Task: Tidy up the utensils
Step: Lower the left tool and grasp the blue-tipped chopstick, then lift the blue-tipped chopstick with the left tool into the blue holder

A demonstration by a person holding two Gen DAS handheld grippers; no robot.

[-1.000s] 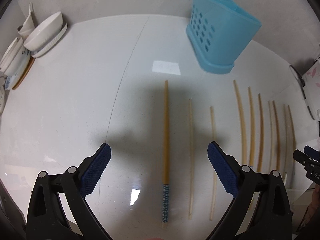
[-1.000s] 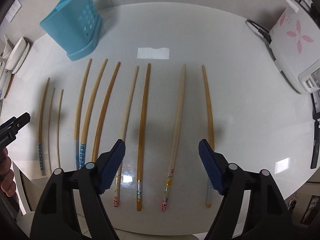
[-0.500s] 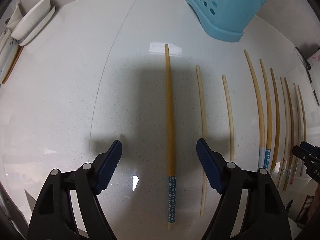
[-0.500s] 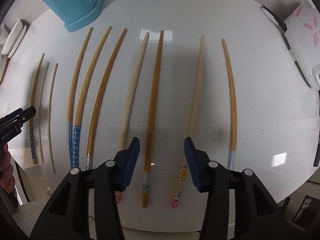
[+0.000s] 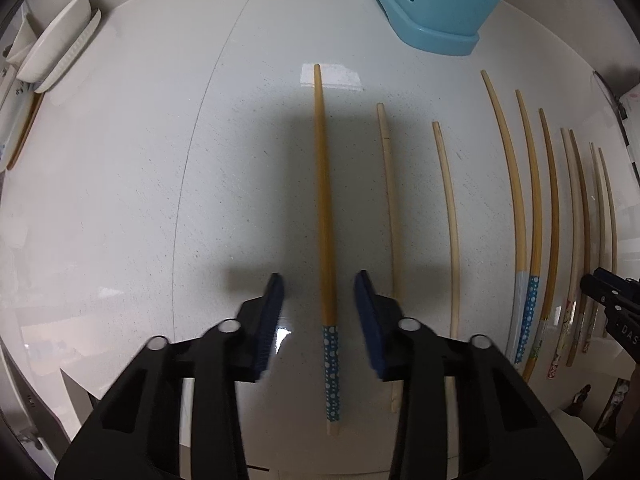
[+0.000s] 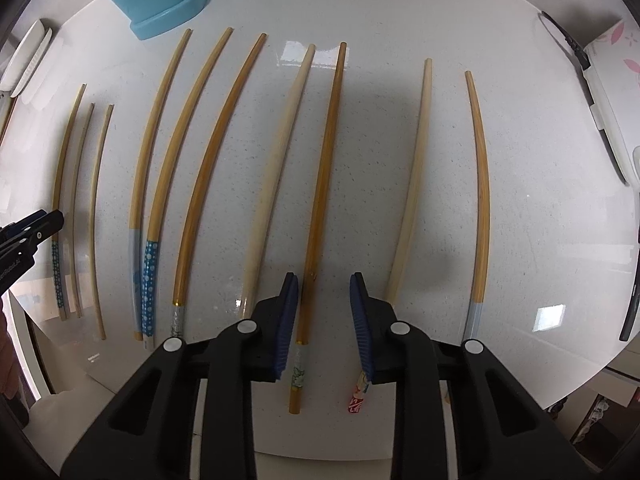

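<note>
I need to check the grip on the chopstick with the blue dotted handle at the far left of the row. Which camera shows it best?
The left wrist view: the blue-dotted chopstick lies full length, centred between the open left gripper, untouched. The right wrist view shows it small at the left edge, partly behind the left gripper's tip.

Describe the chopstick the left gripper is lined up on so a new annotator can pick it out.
Start at the blue perforated holder at the back of the white table and follow the row of chopsticks to its leftmost end. The target chopstick lies between the open fingers of the left gripper. Unlike the two thin pale sticks beside it, it is thicker, amber, and has a blue, white-dotted handle.
</note>
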